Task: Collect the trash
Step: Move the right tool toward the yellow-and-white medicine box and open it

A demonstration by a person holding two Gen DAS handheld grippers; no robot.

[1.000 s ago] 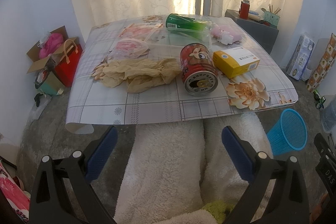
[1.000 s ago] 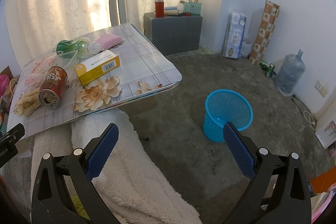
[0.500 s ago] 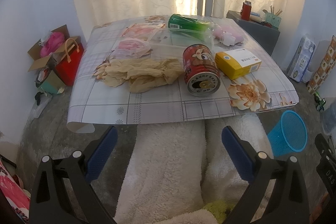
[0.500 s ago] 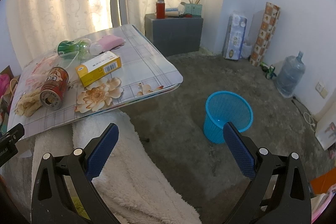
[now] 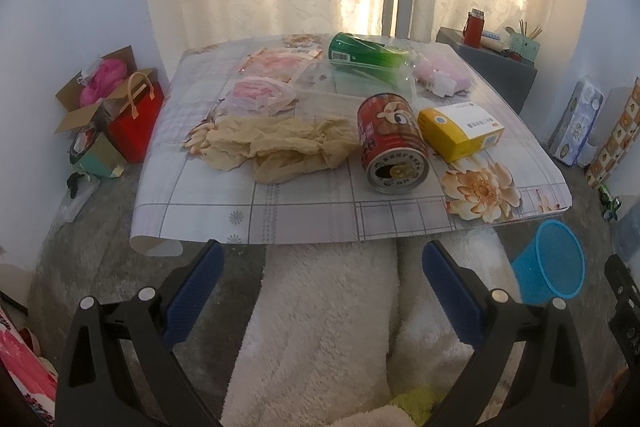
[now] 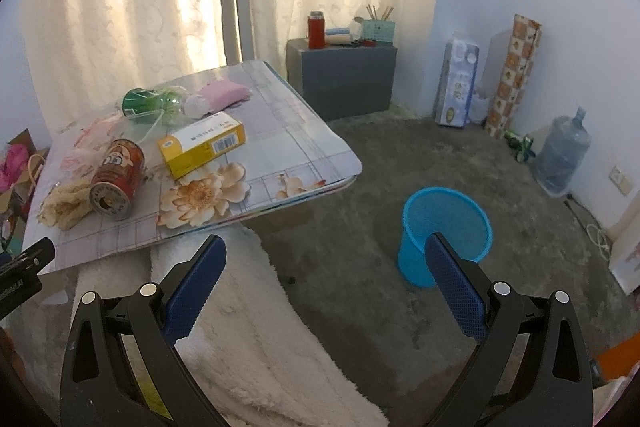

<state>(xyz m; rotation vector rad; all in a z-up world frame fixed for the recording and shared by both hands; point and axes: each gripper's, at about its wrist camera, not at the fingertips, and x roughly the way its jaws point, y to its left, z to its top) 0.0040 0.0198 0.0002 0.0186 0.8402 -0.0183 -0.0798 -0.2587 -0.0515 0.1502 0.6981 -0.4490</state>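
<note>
A low table with a flowered cloth holds trash: a red can lying on its side, a yellow box, crumpled beige paper, a green bottle, pink wrappers and a clear plastic tray. The can and box also show in the right wrist view. A blue mesh bin stands on the floor right of the table. My left gripper is open and empty, in front of the table's near edge. My right gripper is open and empty, above the floor near the bin.
A white fluffy blanket lies below both grippers. A grey cabinet with a red flask stands behind the table. A water jug and boxes stand by the right wall. Bags and a cardboard box sit left of the table.
Both views have shifted slightly; the table and bin sit a little farther right and lower in the frames. Both grippers stay open and empty.
</note>
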